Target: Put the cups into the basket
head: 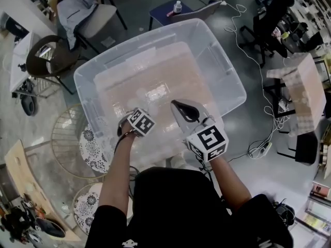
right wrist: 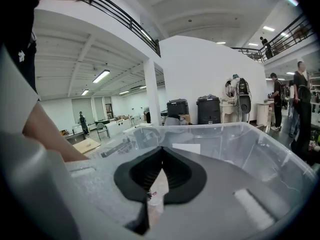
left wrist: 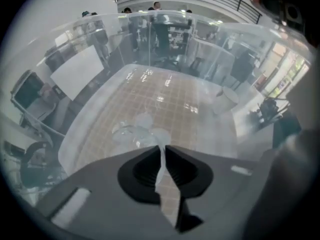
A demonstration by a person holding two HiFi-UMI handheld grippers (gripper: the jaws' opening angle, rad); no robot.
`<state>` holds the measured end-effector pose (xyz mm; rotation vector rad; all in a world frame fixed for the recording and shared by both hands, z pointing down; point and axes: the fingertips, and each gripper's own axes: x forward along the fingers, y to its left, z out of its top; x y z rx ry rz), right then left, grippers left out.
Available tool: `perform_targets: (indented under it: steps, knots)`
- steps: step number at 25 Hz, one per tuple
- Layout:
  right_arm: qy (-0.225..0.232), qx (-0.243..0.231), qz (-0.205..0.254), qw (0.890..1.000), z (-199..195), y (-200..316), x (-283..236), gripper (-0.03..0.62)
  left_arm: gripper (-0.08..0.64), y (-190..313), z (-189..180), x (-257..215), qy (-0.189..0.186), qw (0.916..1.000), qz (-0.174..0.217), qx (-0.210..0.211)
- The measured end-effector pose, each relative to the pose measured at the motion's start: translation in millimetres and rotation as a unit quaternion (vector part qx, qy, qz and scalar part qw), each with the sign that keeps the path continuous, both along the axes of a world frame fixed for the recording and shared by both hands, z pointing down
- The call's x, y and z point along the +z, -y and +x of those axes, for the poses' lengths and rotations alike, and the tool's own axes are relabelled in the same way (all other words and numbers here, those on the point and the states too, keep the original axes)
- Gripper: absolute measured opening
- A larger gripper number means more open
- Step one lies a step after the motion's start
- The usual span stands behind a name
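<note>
The basket is a big clear plastic bin (head: 227,71) right in front of me. Faint clear cups (head: 155,93) lie on its floor. My left gripper (head: 133,122) reaches down into the bin at its near left side. In the left gripper view its jaws (left wrist: 161,149) stand almost together with a thin clear strip between them. A crumpled clear cup (left wrist: 135,131) sits right at their tips, seemingly pinched by its wall. My right gripper (head: 178,105) hovers over the bin's near side, shut and empty (right wrist: 161,149), pointing level across the bin wall (right wrist: 225,134).
Chairs (head: 46,61) stand to the far left. Round wire tables (head: 72,138) crowd the bin's near left corner. A blue stool with a bottle (head: 176,8) is behind the bin. Cables (head: 248,45) run over the floor at right, near a pale table (head: 305,87).
</note>
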<state>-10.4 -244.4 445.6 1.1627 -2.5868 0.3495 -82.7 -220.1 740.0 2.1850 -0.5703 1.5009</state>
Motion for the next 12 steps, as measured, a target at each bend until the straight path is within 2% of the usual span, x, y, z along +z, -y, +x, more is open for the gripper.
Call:
perform_targets:
  steps: [4, 12]
  knots:
    - [-0.005, 0.007, -0.005, 1.0, 2, 0, 4, 0.002, 0.037, 2, -6, 14, 0.01, 0.9999, -0.01, -0.004]
    - [-0.012, 0.022, -0.014, 1.0, 9, 4, 9, 0.002, 0.036, 4, -4, 21, 0.014, 0.9999, -0.002, 0.008]
